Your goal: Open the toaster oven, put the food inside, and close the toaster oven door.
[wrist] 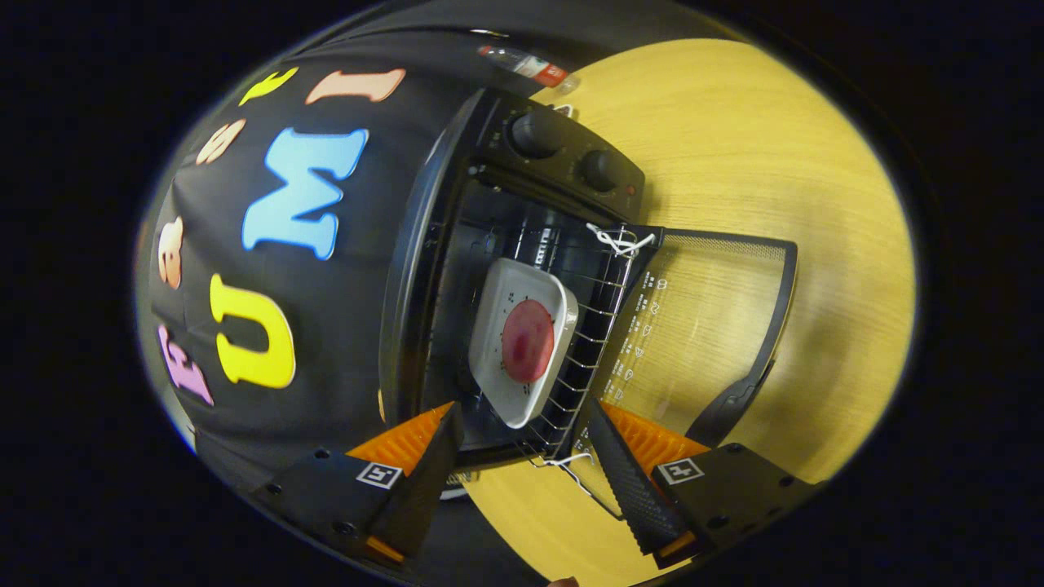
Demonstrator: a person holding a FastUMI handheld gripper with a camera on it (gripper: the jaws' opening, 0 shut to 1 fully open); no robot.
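A black toaster oven (457,244) stands on the wooden table with its glass door (710,326) swung fully down and open. On the wire rack (595,342) at the oven's mouth rests a white square dish (497,326) holding a round reddish slice of food (527,340). The view is rolled sideways, so the oven appears on its side. My gripper (520,444) is open, its fingers apart and just short of the dish, with nothing between them. The door's handle (734,403) lies beyond the finger on the door's side.
Two round knobs (534,134) sit on the oven's control panel. A plastic bottle (526,65) lies past the oven against the booth's black cloth wall. The light wooden table (775,163) spreads around the open door.
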